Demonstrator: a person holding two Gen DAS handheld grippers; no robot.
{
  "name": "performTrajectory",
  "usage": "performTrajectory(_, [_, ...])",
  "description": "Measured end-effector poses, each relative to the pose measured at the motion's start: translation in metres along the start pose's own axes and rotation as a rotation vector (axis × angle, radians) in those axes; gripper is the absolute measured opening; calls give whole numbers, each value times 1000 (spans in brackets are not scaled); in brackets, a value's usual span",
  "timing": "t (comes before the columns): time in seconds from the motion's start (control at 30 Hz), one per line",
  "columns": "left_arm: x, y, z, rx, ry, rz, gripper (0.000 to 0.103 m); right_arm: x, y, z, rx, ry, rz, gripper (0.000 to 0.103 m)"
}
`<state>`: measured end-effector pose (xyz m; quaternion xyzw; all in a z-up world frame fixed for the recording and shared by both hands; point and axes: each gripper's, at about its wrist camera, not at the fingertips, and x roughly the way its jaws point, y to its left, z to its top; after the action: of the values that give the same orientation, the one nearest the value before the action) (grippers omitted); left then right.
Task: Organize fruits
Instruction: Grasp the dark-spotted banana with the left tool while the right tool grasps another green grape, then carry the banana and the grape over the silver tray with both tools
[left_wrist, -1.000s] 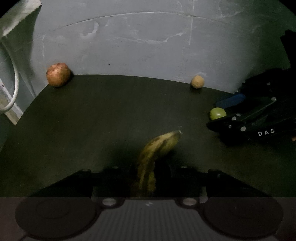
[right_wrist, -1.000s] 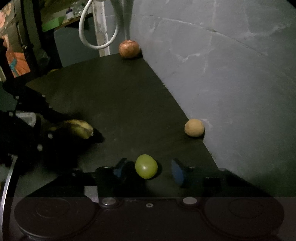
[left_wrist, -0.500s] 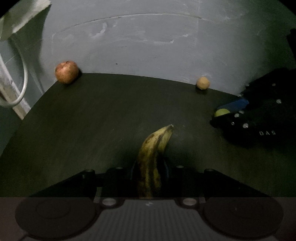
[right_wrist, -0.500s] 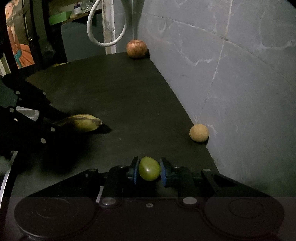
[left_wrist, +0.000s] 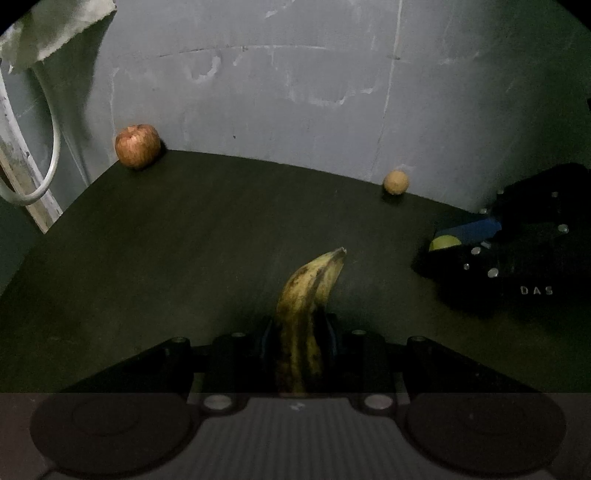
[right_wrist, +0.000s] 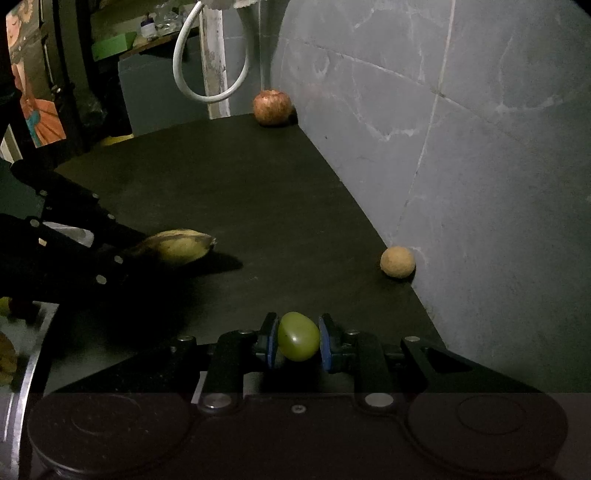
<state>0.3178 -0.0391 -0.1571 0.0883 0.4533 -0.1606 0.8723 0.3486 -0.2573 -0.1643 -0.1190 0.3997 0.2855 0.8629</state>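
With both fruits clamped — left hand-held gripper (left_wrist: 297, 328) on spotted yellow banana (left_wrist: 306, 306), right hand-held gripper (right_wrist: 297, 338) on small green grape (right_wrist: 298, 340) — pickup's done; next: carry w/ steady grip to drop spots.

A dim, rough utility corner of a home, more storeroom than kitchen. A dark table (right_wrist: 229, 184) is pushed against a bare grey plastered wall (right_wrist: 480, 129), scuffed and streaked white. At 11 o'clock in the right wrist view a white hose (right_wrist: 207, 96) loops beside a paint-worn post (right_wrist: 214, 62); at 10 o'clock stand a cluttered shelf (right_wrist: 110, 44) (jars, a green box) and a colourful picture (right_wrist: 37, 110).
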Motion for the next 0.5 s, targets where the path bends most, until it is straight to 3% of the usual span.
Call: performTrajectory(0.5, [-31,-9,2,5,-45,-22,31,-31,20,0,13,-37,-25,24])
